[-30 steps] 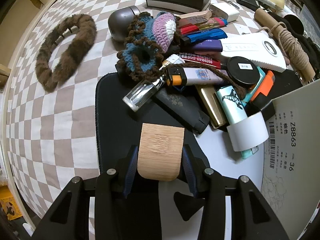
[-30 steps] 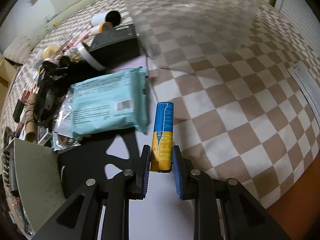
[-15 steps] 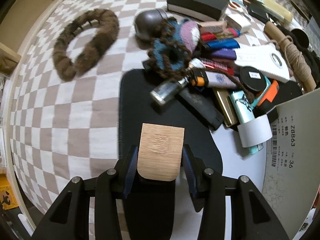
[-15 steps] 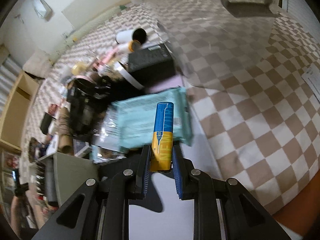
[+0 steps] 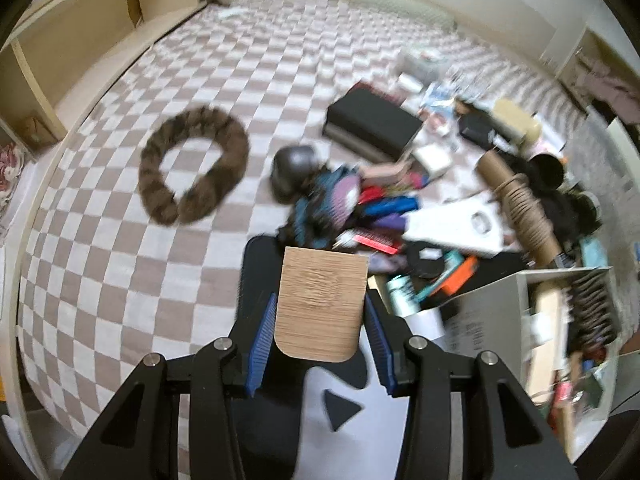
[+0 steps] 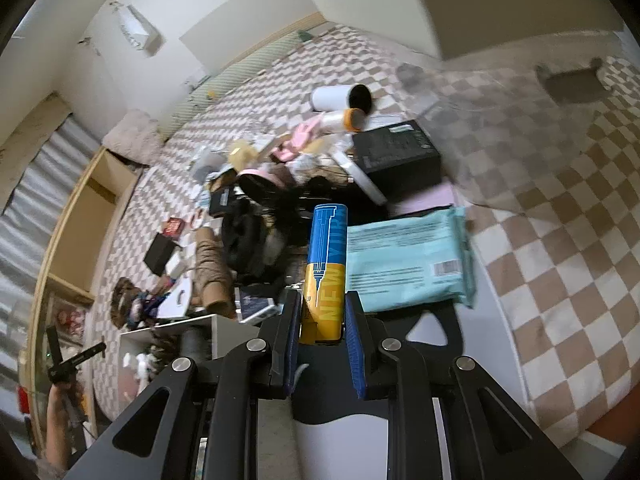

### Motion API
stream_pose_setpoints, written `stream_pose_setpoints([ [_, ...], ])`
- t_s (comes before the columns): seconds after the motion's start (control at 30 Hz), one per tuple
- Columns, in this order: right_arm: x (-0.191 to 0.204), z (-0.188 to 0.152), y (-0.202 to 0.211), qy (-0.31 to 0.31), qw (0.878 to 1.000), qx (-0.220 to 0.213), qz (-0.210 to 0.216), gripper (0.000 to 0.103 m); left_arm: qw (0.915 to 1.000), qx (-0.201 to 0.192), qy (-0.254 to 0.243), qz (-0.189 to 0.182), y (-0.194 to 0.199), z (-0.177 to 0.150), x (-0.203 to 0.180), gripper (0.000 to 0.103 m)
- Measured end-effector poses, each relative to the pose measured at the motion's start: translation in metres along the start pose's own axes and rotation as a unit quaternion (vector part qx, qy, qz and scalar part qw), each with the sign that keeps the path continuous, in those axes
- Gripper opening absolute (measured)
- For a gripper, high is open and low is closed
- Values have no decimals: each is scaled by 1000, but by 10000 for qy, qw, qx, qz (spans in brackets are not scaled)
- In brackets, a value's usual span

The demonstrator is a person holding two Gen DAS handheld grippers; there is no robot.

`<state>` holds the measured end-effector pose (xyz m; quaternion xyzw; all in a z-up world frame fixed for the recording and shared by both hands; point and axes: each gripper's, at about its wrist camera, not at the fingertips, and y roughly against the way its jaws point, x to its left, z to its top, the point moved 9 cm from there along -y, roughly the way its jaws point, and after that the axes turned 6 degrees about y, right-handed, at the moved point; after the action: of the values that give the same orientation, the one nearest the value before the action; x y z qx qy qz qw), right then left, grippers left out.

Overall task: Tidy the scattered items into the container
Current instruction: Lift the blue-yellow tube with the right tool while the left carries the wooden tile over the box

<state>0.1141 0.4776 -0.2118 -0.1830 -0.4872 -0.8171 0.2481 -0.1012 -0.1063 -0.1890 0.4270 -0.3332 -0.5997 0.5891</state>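
My left gripper [image 5: 320, 322] is shut on a flat bamboo block [image 5: 322, 304], held in the air above a black mat [image 5: 260, 280]. To its right stands the white box container [image 5: 496, 312], with several items inside. My right gripper [image 6: 322, 314] is shut on a blue and yellow tube [image 6: 325, 272], raised over the clutter. The same white box [image 6: 168, 334] shows at the lower left of the right wrist view. A heap of lighters, tubes and a crocheted piece [image 5: 332, 200] lies beyond the bamboo block.
A brown furry ring [image 5: 188, 172] lies on the checkered cover at left. A black box [image 5: 372, 124], a twine spool [image 5: 520, 208] and a grey round case [image 5: 294, 168] sit among the clutter. A teal packet [image 6: 408, 260] and another black box [image 6: 396, 156] lie beyond the tube.
Both grippers have risen and tilted up with their loads. The views now take in much more of the room, and the clutter looks farther away.
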Motion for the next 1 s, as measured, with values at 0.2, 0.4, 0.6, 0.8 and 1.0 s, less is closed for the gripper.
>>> stream_pose_setpoints([
  [0.2, 24, 4, -2, 161, 9996, -37, 233, 23, 9991, -194, -142, -345, 29, -4, -24, 44],
  [0.4, 49, 1, -5, 422, 9979, -10, 491, 23, 9970, -201, -392, -640, 30, 3, -64, 44],
  [0.6, 78, -9, -14, 903, 9931, 158, 735, 23, 9929, -105, -757, -908, 26, 6, -98, 44],
  [0.8, 105, -20, -23, 1383, 9850, 340, 979, 23, 9873, 116, -1182, -1053, 25, -14, -123, 44],
  [1.0, 129, -44, -30, 1877, 9714, 715, 1268, 23, 9808, 248, -1465, -1267, 31, -33, -142, 44],
])
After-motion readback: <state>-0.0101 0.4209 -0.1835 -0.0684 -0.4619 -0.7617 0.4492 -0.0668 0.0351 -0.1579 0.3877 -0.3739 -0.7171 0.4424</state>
